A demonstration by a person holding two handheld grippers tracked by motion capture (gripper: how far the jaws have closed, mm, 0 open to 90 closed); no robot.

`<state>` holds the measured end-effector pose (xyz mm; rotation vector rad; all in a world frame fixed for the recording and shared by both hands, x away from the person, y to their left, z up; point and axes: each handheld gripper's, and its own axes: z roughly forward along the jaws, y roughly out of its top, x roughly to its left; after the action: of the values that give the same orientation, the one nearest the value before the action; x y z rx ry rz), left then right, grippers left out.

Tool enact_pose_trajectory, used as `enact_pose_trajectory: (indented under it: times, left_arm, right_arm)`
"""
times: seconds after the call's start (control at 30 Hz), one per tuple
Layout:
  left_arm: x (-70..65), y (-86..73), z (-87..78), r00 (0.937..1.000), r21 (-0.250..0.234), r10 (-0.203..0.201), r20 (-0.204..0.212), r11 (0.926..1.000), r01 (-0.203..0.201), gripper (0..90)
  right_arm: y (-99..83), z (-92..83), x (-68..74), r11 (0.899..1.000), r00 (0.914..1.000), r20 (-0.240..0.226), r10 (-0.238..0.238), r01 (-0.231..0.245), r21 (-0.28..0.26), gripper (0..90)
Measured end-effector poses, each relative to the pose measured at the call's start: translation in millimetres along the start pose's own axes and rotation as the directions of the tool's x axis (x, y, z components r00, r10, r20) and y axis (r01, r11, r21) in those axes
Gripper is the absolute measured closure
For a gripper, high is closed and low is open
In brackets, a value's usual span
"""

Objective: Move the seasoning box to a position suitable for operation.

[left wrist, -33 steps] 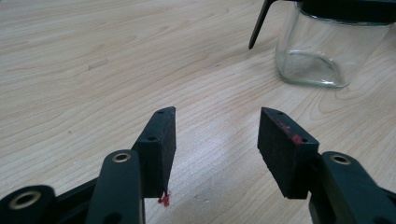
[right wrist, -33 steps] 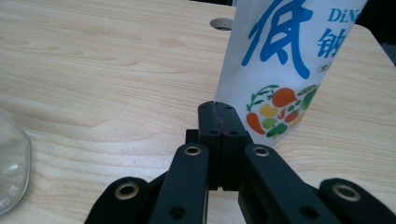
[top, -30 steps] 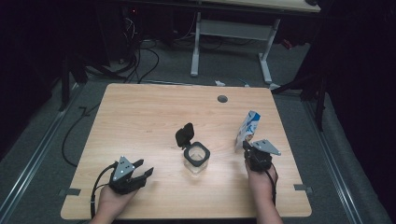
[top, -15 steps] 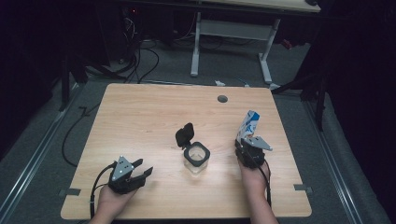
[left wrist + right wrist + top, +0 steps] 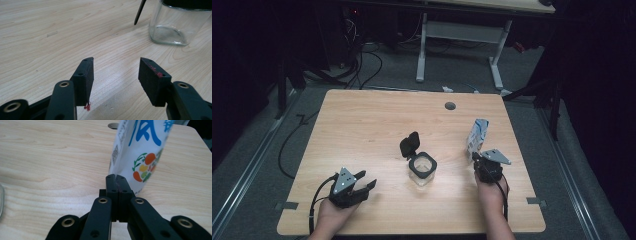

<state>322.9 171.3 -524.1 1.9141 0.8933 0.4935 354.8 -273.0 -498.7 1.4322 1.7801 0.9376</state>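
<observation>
**Right gripper closed at the foot of the pouch, left gripper idle and open**

In the high view, the right gripper (image 5: pixel 475 158) sits towards 4 o'clock on the wooden table (image 5: pixel 372 125), held in the person's right hand (image 5: pixel 490 192). Its nose points to 12 o'clock at a white and blue pouch (image 5: pixel 477 135) that stands upright just beyond it. In the right gripper view the two black jaws of this gripper (image 5: pixel 116 178) meet pad to pad with no gap between them, and they have just been closing. The pouch (image 5: pixel 142 150), printed with blue characters and small coloured vegetables, rises right behind the tips, a little to 1 o'clock of them. Whether a thin edge of it is pinched between the pads cannot be told. A round cable hole (image 5: pixel 450 106) lies in the tabletop at 12 o'clock from the pouch, near the far edge.

The left gripper (image 5: pixel 367 180) rests at 8 o'clock on the table in the left hand (image 5: pixel 332 212). Its jaws stand well apart with nothing between them, and the left gripper view shows bare wood in the gap (image 5: pixel 116 75).

A square glass jar (image 5: pixel 423 170) with a black rim stands at the table's centre, between the two grippers and well apart from both. Its black flip lid (image 5: pixel 409 145) is swung up towards 11 o'clock. In the left gripper view the jar (image 5: pixel 177 25) shows at 1 o'clock, and it looks empty
</observation>
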Motion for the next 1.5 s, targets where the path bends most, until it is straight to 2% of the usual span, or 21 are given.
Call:
enact_pose_trajectory:
  times: [0.33, 0.53, 0.67, 0.77, 0.87, 0.93, 1.07, 1.2, 1.33, 1.5]
  left_arm:
    - [1.5, 0.2, -0.3, 1.0, -0.001, -0.004, -0.007, 1.0, 0.004, 46.6]
    - [1.8, 0.2, 0.7, 1.0, 0.004, -0.005, -0.007, 1.0, 0.005, 46.6]
    - [2.1, 0.2, 0.7, 1.0, 0.007, -0.006, -0.007, 1.0, 0.006, 46.5]
    - [2.3, -0.1, 1.2, 1.0, 0.01, -0.007, -0.006, 0.9999, 0.007, 46.5]
    - [1.8, -0.2, 1.6, 1.0, 0.015, -0.006, -0.003, 0.9999, 0.006, 46.4]
    - [1.7, -0.4, 1.9, 1.0, 0.013, -0.006, -0.003, 0.9999, 0.006, 46.4]
    - [2.5, -0.5, 2.2, 1.0, 0.017, -0.004, -0.002, 0.9999, 0.004, 46.4]
    - [2.7, -0.7, 2.9, 1.0, 0.017, -0.004, -0.001, 0.9998, 0.004, 46.4]
    - [3.2, -0.9, 3.0, 1.0, 0.019, -0.003, -0.002, 0.9998, 0.003, 46.3]
    - [4.5, -1.4, 2.9, 1.0, 0.017, -0.007, -0.003, 0.9998, 0.007, 46.3]
  right_arm:
    - [-22.4, -30.5, -14.5, 1.0, 0.9993, -0.036, 0.003, -0.003, -0.022, 90.0]
    - [-28.7, -38.3, -20.7, 0.999, 0.9984, -0.054, 0.017, -0.019, -0.029, 89.8]
    - [-32.0, -38.8, -23.9, 0.997, 0.9951, -0.081, 0.056, -0.06, -0.046, 79.6]
    - [-36.1, -38.3, -24.5, 0.997, 0.9939, -0.089, 0.065, -0.069, -0.041, 69.4]
    - [-38.6, -38.0, -25.3, 0.997, 0.9929, -0.103, 0.061, -0.065, -0.042, 64.1]
    - [-38.4, -38.7, -24.5, 0.998, 0.9928, -0.111, 0.044, -0.049, -0.047, 63.5]
    - [-31.6, -38.0, -23.1, 0.998, 0.9968, -0.075, 0.029, -0.033, -0.052, 58.2]
    - [-23.3, -35.5, -23.3, 0.998, 0.9979, -0.064, 0.01, -0.014, -0.063, 55.1]
    - [-15.5, -29.3, -26.7, 0.998, 0.9965, -0.083, 0.016, -0.021, -0.063, 53.6]
    - [-12.1, -23.4, -32.2, 0.997, 0.9943, -0.097, 0.045, -0.05, -0.052, 59.9]
